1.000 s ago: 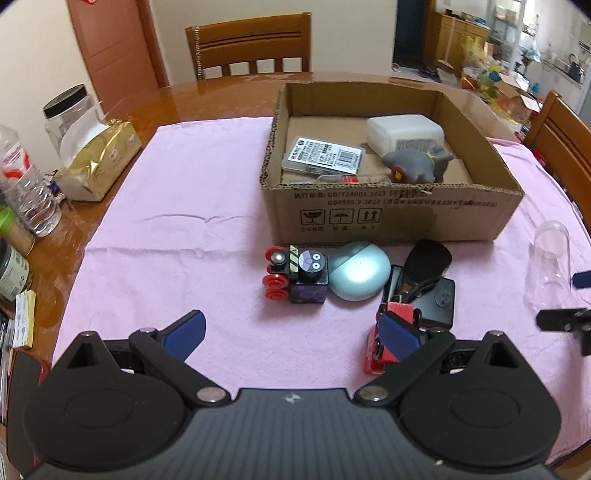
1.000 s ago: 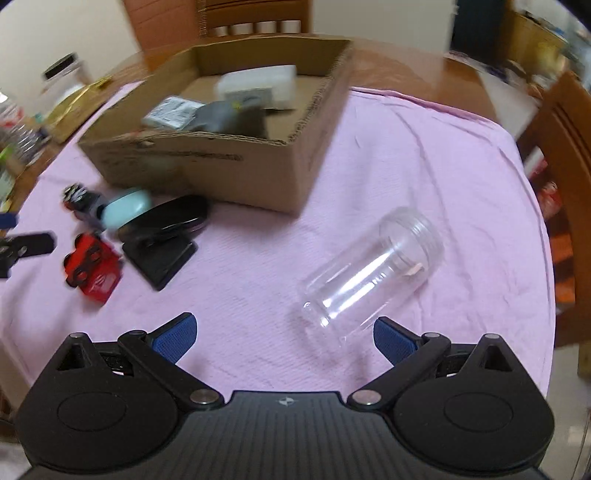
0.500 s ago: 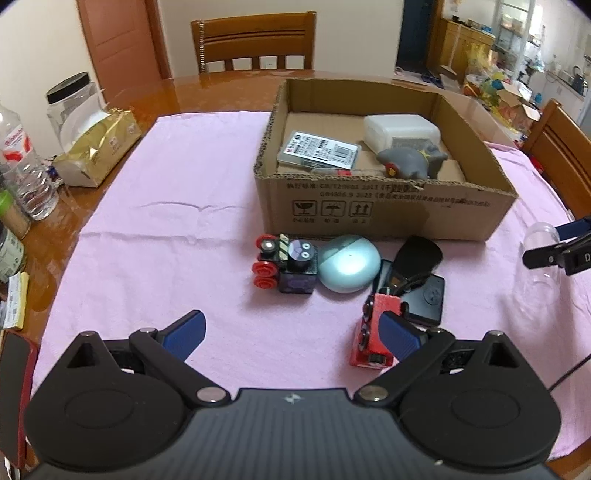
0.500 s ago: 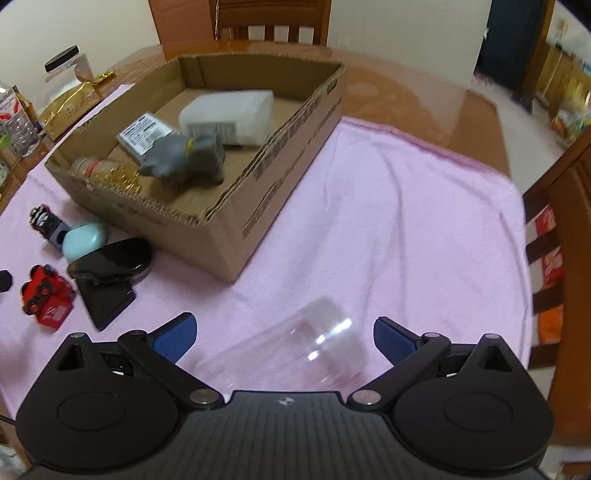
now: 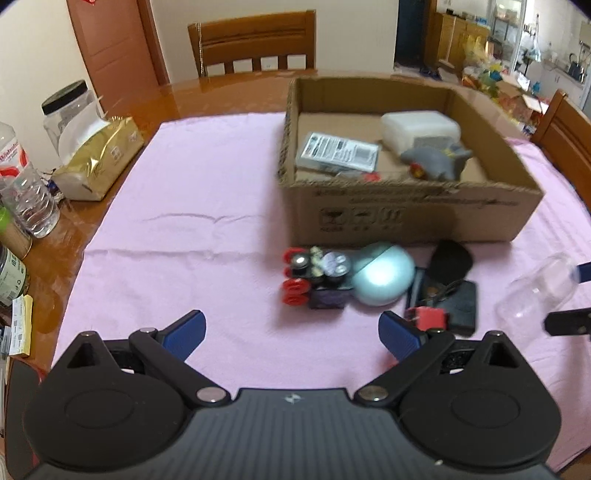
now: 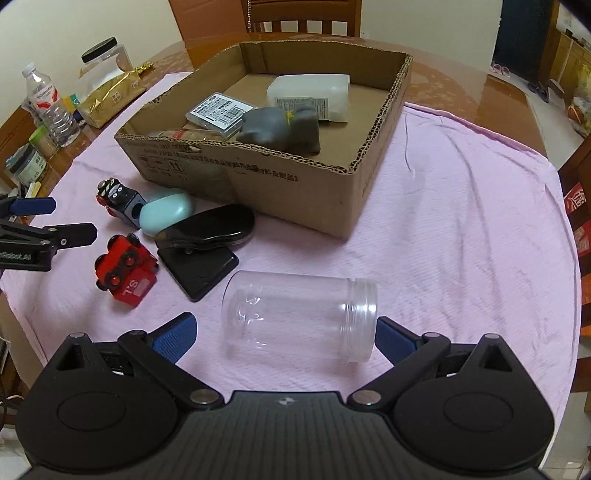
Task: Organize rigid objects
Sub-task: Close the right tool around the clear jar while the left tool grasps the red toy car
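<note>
Home dining room, I'd say | wooden dining chair (image 5: 255, 44) at the counter (image 5: 229, 92) | pink tablecloth (image 5: 207, 206) | cluttered kitchen shelves (image 5: 517, 22) through doorway

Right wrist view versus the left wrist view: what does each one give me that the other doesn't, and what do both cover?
Only the right wrist view shows the whole clear jar on its side, lying between the open right gripper fingers, and the left gripper from the side.

Only the left wrist view shows the left gripper open over bare pink cloth, short of the toys.

Both show the cardboard box, grey elephant toy, red toy train and teal case.
</note>
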### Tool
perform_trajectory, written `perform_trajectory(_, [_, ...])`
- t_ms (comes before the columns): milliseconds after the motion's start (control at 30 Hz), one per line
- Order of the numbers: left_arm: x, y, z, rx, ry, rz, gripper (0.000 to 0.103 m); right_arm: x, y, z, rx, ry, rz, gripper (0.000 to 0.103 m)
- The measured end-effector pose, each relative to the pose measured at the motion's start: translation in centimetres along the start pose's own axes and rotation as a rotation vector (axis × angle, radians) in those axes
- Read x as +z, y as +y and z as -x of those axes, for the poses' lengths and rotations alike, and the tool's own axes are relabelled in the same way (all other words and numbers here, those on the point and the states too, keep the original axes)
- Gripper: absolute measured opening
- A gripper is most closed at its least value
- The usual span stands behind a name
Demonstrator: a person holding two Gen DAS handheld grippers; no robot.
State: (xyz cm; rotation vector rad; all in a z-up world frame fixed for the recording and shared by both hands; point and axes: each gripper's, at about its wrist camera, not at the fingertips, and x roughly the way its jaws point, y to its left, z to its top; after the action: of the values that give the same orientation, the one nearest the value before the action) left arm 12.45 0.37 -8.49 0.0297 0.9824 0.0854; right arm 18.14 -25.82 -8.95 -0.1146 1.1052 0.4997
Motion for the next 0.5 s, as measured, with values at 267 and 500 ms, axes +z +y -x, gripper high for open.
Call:
perform_trajectory(267, [-0.1,-1.7,-0.7,-0.098,0.012,-0.051,0.099,-0.3,0.1,0.5,-0.019,-0.014,-0.024,0.103])
perform_trajectory(500, [-0.4,-4.2,-0.2,-0.198,0.017,-0.106,0.099,-1.0,-0.1,0.6,-0.015,-0.014,-0.035,0.103])
